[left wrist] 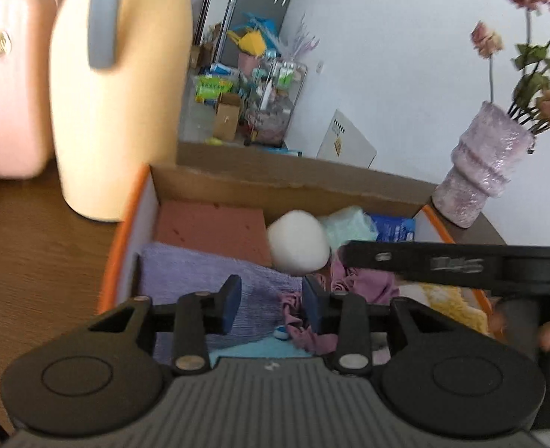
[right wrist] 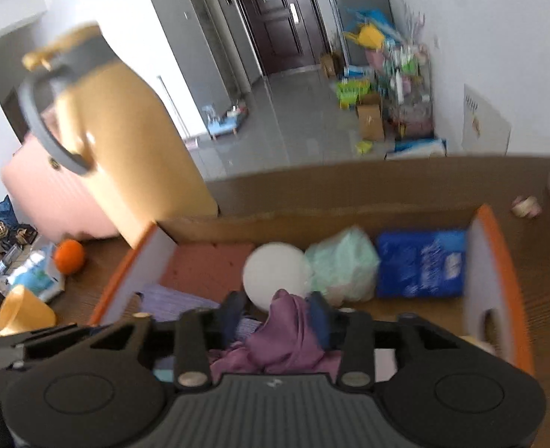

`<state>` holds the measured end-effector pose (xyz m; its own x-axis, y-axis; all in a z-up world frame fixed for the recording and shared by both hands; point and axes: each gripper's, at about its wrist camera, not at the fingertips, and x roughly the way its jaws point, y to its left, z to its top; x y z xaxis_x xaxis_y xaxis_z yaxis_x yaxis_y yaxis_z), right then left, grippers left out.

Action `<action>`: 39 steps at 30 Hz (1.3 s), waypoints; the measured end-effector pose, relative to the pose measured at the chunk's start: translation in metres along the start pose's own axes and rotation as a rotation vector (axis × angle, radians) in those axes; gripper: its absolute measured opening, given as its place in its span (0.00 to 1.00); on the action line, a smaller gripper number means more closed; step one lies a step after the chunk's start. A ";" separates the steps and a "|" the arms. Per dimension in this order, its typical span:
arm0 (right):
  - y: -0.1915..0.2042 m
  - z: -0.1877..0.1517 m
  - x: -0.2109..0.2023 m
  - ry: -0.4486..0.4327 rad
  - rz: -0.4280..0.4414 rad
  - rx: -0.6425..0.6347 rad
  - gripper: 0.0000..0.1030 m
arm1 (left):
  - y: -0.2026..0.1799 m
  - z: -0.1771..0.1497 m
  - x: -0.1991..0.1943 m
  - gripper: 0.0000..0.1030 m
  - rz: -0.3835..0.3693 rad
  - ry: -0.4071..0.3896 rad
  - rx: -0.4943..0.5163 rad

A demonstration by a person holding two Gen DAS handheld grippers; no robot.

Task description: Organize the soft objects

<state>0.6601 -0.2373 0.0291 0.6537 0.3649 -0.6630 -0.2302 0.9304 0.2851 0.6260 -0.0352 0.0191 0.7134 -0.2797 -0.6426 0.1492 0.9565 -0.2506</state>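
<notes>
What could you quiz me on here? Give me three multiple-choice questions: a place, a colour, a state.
1. Where is the white ball?
A. inside the cardboard box
B. on the floor
C. in the vase

2. What colour is the packet at the box's right end?
A. red
B. blue
C. black

3. What is the right tool doing?
A. hanging empty
B. gripping the ball
C. holding the purple cloth

Answers: 1 A, it lies between the box walls; 2 B, its wrapper is blue; 3 C, cloth bunches between its fingers.
</notes>
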 end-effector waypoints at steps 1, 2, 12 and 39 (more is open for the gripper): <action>0.001 0.001 -0.014 -0.014 -0.016 -0.011 0.41 | -0.001 0.002 -0.010 0.37 0.004 -0.012 0.007; 0.000 0.002 -0.027 -0.023 -0.030 -0.023 0.41 | -0.003 0.004 -0.022 0.38 0.011 -0.024 0.022; -0.022 -0.055 -0.180 -0.196 -0.194 -0.108 0.65 | -0.013 -0.036 -0.145 0.77 0.139 -0.216 0.164; 0.023 -0.303 -0.318 -0.544 -0.255 -0.155 0.96 | -0.056 -0.258 -0.306 0.96 0.201 -0.544 0.248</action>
<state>0.2283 -0.3214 0.0369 0.9663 0.0989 -0.2375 -0.0937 0.9950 0.0331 0.2228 -0.0241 0.0434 0.9805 -0.0723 -0.1829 0.0834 0.9951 0.0539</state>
